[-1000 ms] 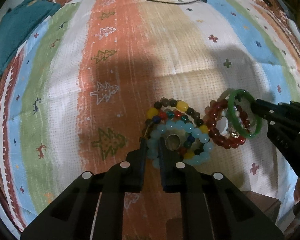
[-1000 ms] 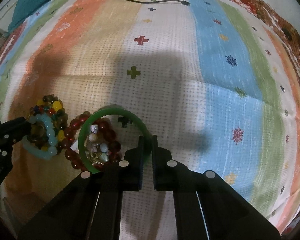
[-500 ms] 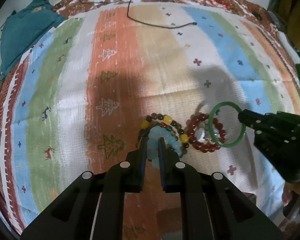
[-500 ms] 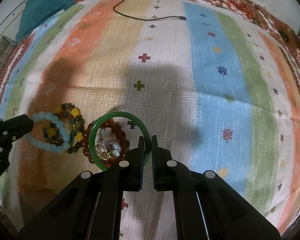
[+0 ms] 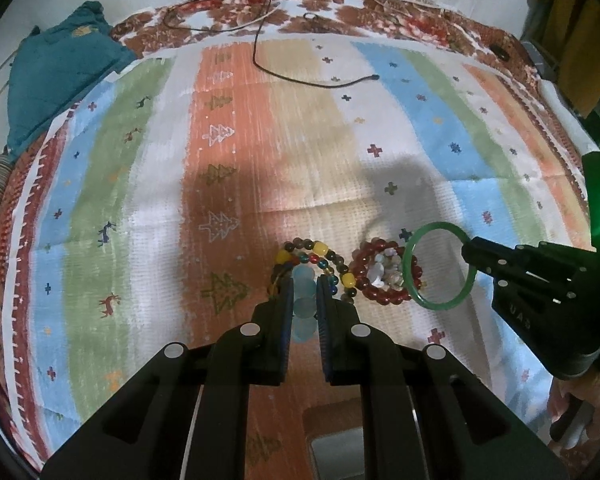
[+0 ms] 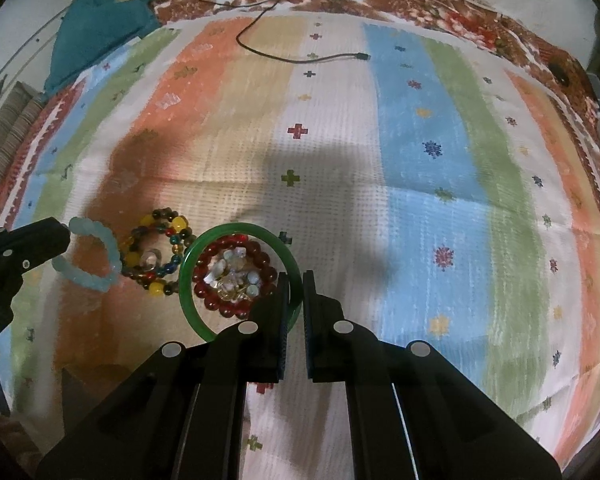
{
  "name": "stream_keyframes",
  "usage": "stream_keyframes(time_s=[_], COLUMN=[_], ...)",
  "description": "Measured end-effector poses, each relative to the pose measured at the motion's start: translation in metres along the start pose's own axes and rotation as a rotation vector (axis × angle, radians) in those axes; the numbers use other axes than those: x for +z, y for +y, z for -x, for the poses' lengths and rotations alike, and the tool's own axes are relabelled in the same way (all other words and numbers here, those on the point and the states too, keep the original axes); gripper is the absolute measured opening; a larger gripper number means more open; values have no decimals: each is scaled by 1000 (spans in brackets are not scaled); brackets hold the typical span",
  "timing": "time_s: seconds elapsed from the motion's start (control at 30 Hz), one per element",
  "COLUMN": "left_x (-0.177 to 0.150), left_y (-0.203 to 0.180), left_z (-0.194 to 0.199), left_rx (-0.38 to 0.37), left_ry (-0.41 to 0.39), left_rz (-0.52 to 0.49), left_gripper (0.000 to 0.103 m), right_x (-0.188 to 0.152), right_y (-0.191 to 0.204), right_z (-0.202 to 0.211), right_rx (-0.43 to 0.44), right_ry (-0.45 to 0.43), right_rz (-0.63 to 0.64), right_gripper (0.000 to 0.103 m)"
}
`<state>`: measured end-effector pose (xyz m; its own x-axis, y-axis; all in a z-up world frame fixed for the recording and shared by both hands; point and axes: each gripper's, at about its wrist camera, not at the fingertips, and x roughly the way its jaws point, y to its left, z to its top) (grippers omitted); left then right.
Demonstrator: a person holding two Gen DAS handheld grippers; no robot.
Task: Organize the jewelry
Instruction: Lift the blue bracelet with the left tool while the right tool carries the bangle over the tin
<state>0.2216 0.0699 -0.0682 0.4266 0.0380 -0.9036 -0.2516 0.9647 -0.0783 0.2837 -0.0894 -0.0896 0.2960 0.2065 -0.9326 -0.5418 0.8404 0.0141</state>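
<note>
My left gripper [image 5: 305, 286] is shut on a pale blue bead bracelet [image 5: 304, 300], lifted above the striped cloth; the bracelet also shows in the right wrist view [image 6: 96, 254]. My right gripper [image 6: 296, 280] is shut on a green bangle [image 6: 204, 240], held in the air, also seen in the left wrist view [image 5: 440, 304]. On the cloth lie a multicolour bead bracelet [image 5: 320, 250] and a dark red bead bracelet [image 5: 380, 296] with small pale pieces [image 6: 232, 274] inside it.
The striped cloth [image 6: 420, 160] covers a wide flat surface. A black cable [image 5: 312, 80] lies at the far side. A teal fabric bundle [image 5: 56, 68] sits at the far left. A small box edge [image 5: 340, 440] shows below the left gripper.
Both grippers have risen and pulled back from the cloth. The pale blue bracelet has come off the multicolour one, and the green bangle has lifted off the red one.
</note>
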Motion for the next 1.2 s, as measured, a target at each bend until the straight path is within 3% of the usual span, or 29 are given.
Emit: stream_keyframes(time_s=[0.7,1.2], left_x=[-29,-61], left_y=[-10,-21], left_z=[67,92], left_rx=[-98,-134], left_ry=[-126,-167], left_rz=[-5,-44], left_gripper=[11,11], right_x=[-25,-57], right_y=[15,26], right_z=[52,76], right_rx=[34,50], right_ry=[-92,-115], right_rz=[22,51], right_gripper=[8,8])
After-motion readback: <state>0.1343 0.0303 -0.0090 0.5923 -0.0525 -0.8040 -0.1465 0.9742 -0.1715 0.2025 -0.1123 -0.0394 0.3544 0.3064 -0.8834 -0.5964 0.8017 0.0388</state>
